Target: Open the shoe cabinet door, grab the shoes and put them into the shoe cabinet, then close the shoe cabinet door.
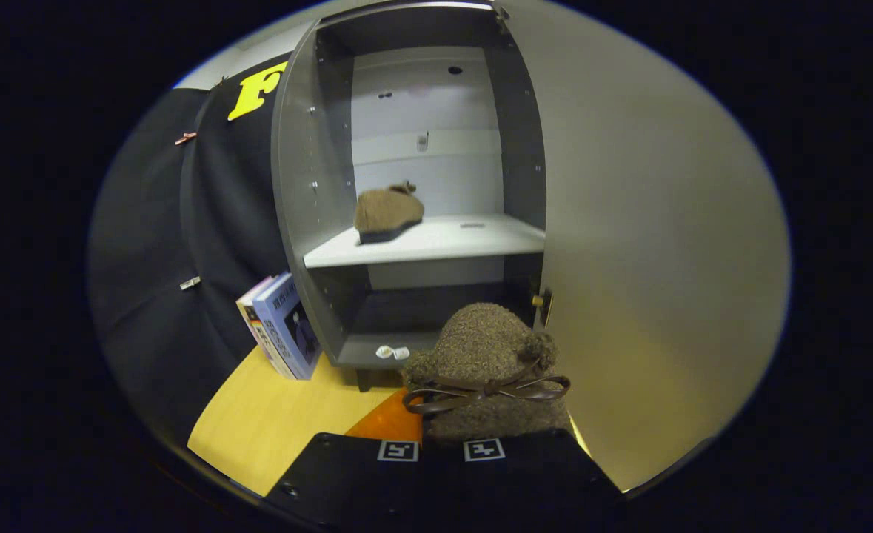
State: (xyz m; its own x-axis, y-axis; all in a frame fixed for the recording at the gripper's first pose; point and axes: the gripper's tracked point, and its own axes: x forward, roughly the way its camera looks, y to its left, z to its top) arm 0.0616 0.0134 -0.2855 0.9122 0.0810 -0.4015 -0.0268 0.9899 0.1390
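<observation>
A brown fuzzy shoe (484, 363) with a dark ribbon bow sits between my fingers, close to the camera, and my gripper (440, 444) is shut on it. Just beyond stands the grey shoe cabinet (310, 200), open. Its door (651, 259) is swung wide to the right of the shoe. The matching brown shoe (387, 212) lies on the left part of the cabinet's middle shelf (451, 240). The held shoe is level with the lower compartment and hides part of it.
Two books (284, 337) lean against the cabinet's left side on the yellow wooden surface (281, 422). Two small white bits (392, 352) lie on the cabinet's bottom board. An orange patch (392, 423) shows just ahead of the fingers.
</observation>
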